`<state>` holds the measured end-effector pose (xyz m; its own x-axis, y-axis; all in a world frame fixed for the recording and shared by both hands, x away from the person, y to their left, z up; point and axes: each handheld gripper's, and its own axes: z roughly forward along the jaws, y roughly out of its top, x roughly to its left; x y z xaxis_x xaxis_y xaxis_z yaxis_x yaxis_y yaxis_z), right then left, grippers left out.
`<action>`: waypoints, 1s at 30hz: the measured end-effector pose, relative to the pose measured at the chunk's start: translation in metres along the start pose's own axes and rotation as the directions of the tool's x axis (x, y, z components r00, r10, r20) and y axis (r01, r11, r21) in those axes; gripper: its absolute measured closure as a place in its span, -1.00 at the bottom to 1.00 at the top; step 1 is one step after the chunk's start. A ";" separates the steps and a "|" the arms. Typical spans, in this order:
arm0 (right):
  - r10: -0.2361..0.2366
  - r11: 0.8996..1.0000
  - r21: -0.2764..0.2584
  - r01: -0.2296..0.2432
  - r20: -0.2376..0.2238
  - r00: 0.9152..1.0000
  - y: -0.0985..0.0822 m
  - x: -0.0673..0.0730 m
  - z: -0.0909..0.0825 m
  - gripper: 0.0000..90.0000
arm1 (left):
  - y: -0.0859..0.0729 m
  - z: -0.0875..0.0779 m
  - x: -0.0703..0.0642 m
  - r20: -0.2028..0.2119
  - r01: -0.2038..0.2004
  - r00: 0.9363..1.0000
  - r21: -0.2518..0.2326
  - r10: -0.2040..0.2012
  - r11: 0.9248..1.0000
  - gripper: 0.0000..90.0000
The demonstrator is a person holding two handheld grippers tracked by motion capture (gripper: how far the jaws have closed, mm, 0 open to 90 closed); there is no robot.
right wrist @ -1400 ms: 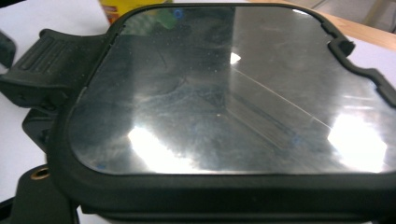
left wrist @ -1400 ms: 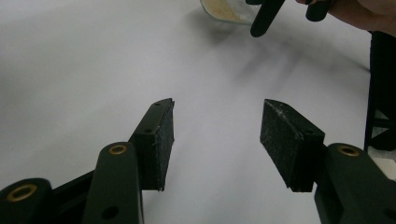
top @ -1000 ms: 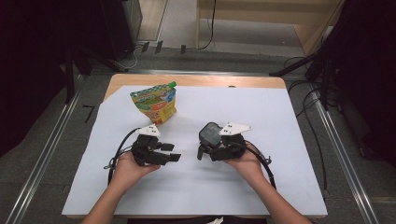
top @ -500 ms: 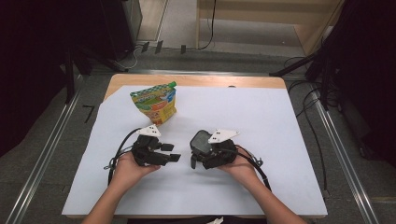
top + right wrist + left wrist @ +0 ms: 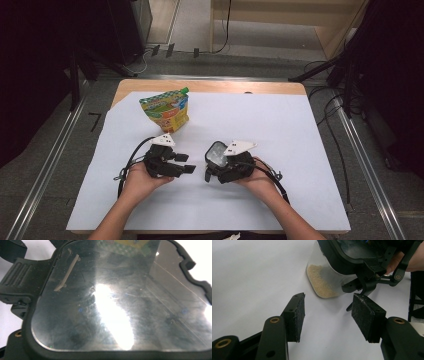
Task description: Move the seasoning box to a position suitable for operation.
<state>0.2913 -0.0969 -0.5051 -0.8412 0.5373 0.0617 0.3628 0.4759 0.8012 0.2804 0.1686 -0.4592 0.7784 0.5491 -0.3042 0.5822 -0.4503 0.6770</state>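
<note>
A clear container (image 5: 216, 154) with a black-rimmed lid and tan grains (image 5: 320, 282) in its bottom sits tilted in my right gripper (image 5: 214, 167), which is shut on it just right of the table's middle. Its glossy lid (image 5: 120, 302) lies close before the right gripper's camera. My left gripper (image 5: 187, 164) points right at the container from a short gap away. Its jaws stand open, and between the black pads (image 5: 297, 312) there is only white sheet. In the left gripper view, the left gripper (image 5: 328, 315) faces the container (image 5: 329, 272) a little ahead.
A green and yellow snack pouch (image 5: 165, 111) stands upright at the back left of the white sheet (image 5: 280, 125). The wooden table edge (image 5: 250, 86) shows behind it. Cables trail from both grippers toward the person's forearms.
The right gripper has carried the container left and slightly nearer, closing the gap to the left gripper. The left gripper has stayed where it was.
</note>
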 end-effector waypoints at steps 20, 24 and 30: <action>0.014 1.000 0.018 -0.013 -0.019 1.000 -0.012 -0.002 -0.017 -0.65 | 0.012 0.010 0.001 0.025 -0.016 1.000 -0.007 0.016 1.000 0.00; 0.033 0.999 0.011 -0.032 -0.038 0.999 -0.014 -0.005 -0.026 -0.63 | 0.014 0.012 0.002 0.025 -0.020 0.999 -0.004 0.020 1.000 0.00; 0.008 1.000 0.007 -0.008 -0.042 0.999 -0.016 -0.006 -0.041 -0.52 | 0.017 0.011 0.002 0.024 -0.030 0.999 -0.007 0.031 1.000 0.04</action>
<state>0.2743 -0.1361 -0.4941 -0.8542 0.5116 0.0931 0.3722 0.4764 0.7966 0.2943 0.1540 -0.4555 0.8012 0.5182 -0.2993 0.5567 -0.4619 0.6905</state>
